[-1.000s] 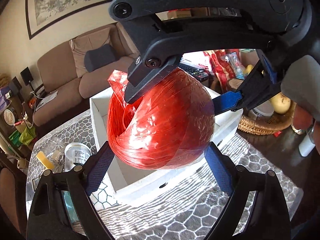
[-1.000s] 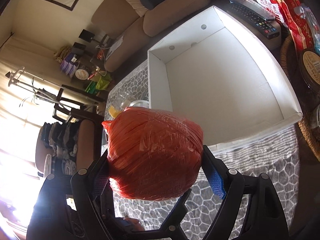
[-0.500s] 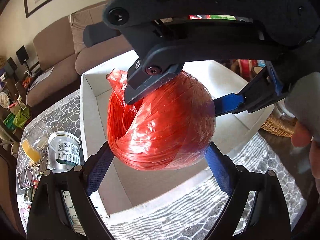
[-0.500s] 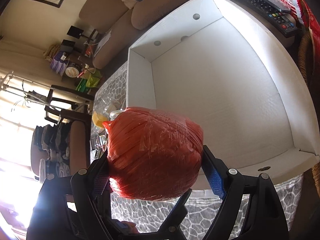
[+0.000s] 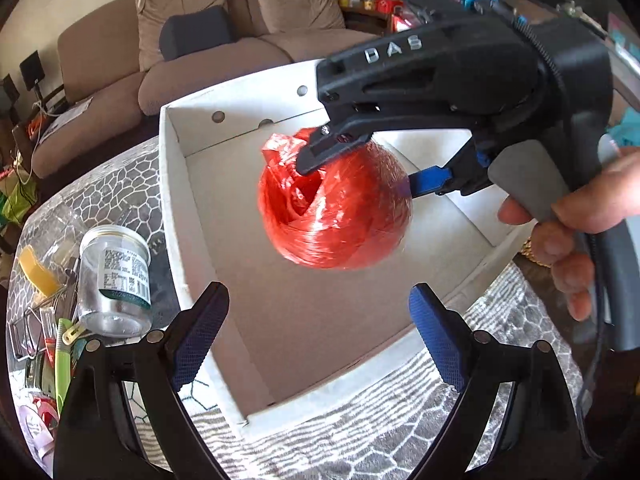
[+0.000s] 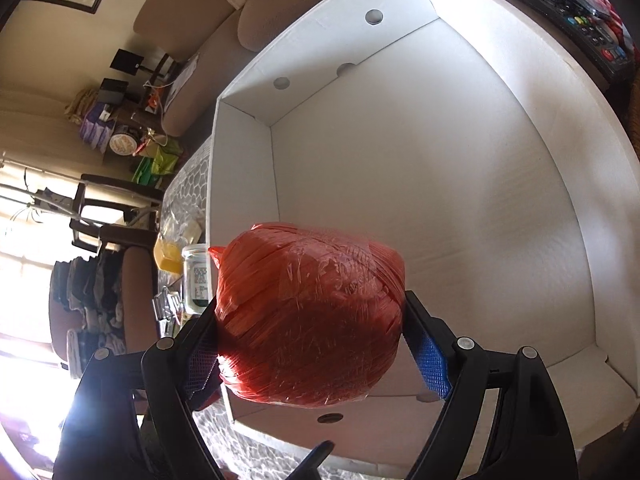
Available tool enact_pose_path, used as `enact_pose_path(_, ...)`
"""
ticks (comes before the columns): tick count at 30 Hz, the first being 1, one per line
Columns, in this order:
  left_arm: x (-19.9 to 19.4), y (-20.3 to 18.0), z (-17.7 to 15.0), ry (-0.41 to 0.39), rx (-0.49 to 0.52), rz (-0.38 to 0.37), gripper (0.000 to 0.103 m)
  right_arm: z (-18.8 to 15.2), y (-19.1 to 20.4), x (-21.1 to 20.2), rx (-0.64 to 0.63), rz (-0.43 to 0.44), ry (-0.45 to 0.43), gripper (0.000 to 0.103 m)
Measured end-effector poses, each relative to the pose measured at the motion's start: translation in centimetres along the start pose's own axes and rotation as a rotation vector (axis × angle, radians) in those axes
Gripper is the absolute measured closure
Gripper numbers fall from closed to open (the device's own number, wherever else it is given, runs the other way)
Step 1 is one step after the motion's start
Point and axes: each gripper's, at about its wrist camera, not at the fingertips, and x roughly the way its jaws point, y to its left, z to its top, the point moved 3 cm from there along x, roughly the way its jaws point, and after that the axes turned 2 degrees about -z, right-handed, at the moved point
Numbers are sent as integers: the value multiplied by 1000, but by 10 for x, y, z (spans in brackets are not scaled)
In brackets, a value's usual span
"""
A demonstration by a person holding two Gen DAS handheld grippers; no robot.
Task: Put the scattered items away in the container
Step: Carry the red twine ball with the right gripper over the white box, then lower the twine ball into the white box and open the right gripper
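A red ball of plastic twine (image 5: 336,208) hangs over the inside of the white cardboard box (image 5: 172,184). My right gripper (image 6: 316,344) is shut on the ball (image 6: 312,320) and holds it above the box floor (image 6: 440,200). In the left wrist view the right gripper's body (image 5: 460,80) reaches in from the right. My left gripper (image 5: 320,332) is open and empty, apart from the ball, above the box's near edge.
Left of the box on the patterned tablecloth (image 5: 360,440) stand a glass jar (image 5: 114,276), a yellow item (image 5: 38,276), a green pen-like item (image 5: 62,360) and other small clutter. A sofa (image 5: 180,52) is behind. A remote control (image 6: 580,24) lies beyond the box.
My left gripper has let go of the ball and drawn back. The right gripper has carried the ball forward over the box.
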Motion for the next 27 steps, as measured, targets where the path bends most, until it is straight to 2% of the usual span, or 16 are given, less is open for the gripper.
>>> enact_pose_path(5,-27,40,-10,-46,-113,-29,12,-2,12,22,-92,-97,48,18)
enact_pose_path(10,-40,67,-22,-56,-159,-13,11,-19,30,49,-243,-206,122,18)
enact_pose_path(13,-38,66,-24,-40,-138,13,11,-32,36,63,-288,-247,160,18)
enact_pose_path(17,-34,62,-31,-25,-139,2,11,-42,48,66,-345,-302,159,18)
enact_pose_path(27,-33,42,-39,-15,-122,-47,11,-59,63,71,-368,-301,213,14)
